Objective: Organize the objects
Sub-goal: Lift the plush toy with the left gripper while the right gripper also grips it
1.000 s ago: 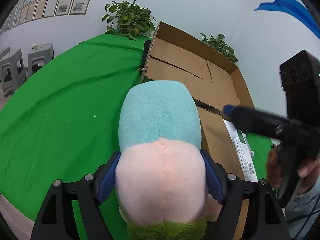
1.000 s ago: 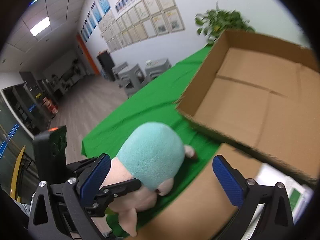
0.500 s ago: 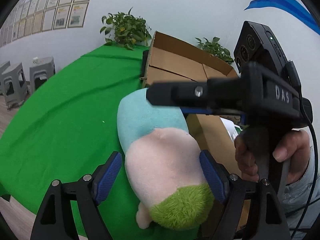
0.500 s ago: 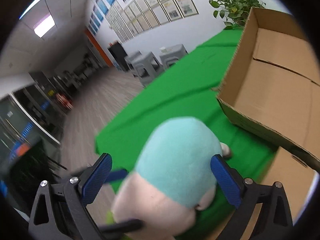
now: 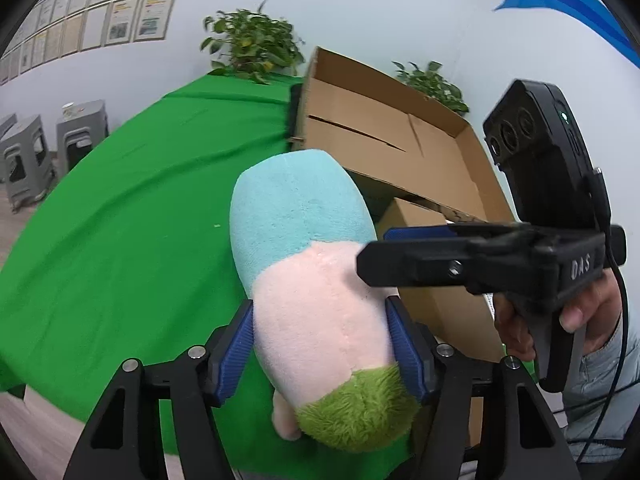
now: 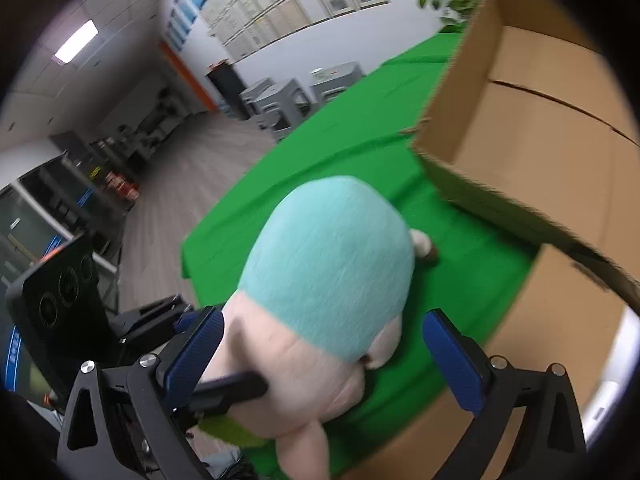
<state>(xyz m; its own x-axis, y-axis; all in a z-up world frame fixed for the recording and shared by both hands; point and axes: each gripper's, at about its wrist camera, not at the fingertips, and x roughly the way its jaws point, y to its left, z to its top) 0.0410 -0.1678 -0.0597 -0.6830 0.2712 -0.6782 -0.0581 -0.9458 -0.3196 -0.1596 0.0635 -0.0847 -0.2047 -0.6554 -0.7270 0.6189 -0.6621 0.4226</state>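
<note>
A plush toy (image 5: 304,264) with a teal top, pink middle and green tuft lies on the green cloth (image 5: 120,220) beside an open cardboard box (image 5: 380,132). My left gripper (image 5: 322,344) is closing, and its blue pads press on both sides of the pink part. My right gripper (image 5: 380,248) reaches in from the right over the toy, held by a hand (image 5: 516,320). In the right wrist view the right gripper (image 6: 324,356) stands open around the plush toy (image 6: 332,264), with a gap at its right pad. A left finger (image 6: 232,388) crosses the toy's pink part.
The cardboard box (image 6: 540,140) lies tilted with its opening toward me, and a lowered flap (image 5: 448,312) sits to the right of the toy. Potted plants (image 5: 252,44) stand behind the table. Grey stools (image 5: 28,156) are on the floor at left.
My left jaws have narrowed onto the toy's pink part. The right gripper has come down from across the toy to its right side, and the toy fills more of the right wrist view.
</note>
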